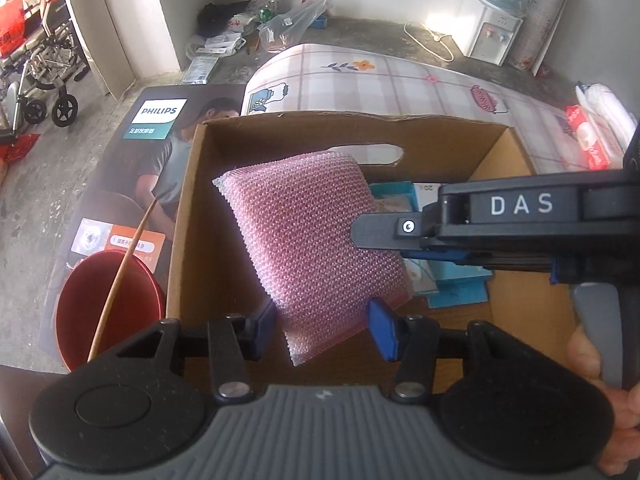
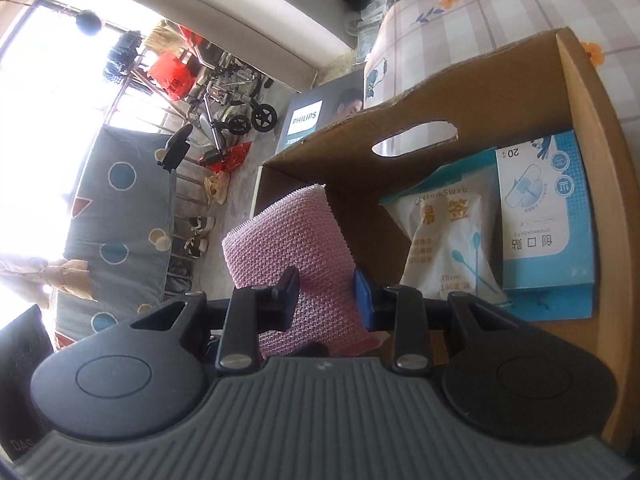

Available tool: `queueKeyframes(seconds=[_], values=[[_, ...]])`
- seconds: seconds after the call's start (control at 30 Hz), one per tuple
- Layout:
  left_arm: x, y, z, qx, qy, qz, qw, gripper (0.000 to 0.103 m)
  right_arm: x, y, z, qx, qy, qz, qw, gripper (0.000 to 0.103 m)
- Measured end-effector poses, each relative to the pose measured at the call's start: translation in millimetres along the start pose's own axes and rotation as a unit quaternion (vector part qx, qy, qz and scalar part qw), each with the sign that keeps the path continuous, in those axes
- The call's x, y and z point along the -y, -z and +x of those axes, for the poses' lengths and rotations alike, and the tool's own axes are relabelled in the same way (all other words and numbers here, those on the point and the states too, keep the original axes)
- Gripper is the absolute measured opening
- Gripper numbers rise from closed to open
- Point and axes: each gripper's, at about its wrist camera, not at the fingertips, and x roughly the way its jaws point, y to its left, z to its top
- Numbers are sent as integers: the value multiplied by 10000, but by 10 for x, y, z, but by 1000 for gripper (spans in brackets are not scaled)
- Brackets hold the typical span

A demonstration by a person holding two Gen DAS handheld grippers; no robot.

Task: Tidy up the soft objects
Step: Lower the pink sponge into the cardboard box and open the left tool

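Both grippers' fingers clamp the pink scouring sponge (image 1: pixel 316 248) over the cardboard box (image 1: pixel 188 216) (swabs pack (image 2: pixel 448 240), plaster box (image 2: pixel 544 216) already inside); release left.

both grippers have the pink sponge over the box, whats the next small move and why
Probably lower the pink sponge a little further into the cardboard box, toward the bare floor left of the cotton swab pack. Both the left gripper and right gripper clamp it, and it hangs tilted inside the walls, not yet resting.
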Motion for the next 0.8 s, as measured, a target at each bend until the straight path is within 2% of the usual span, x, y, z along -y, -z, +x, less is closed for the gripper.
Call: queueKeyframes(seconds=[0.13, 0.37, 0.6, 0.8], values=[[-47, -135, 229, -63, -278, 131, 9995, 53, 112, -154, 331, -9, 13, 336, 9994, 30], [-79, -182, 399, -199, -362, 200, 9989, 57, 360, -185, 766, -339, 185, 705, 9968, 30], [-117, -177, 416, -134, -405, 216, 9989, 66, 332, -174, 781, -282, 268, 604, 9974, 30], [-177, -189, 333, -51, -348, 82, 9993, 66, 294, -210, 748, -234, 223, 558, 9979, 30]])
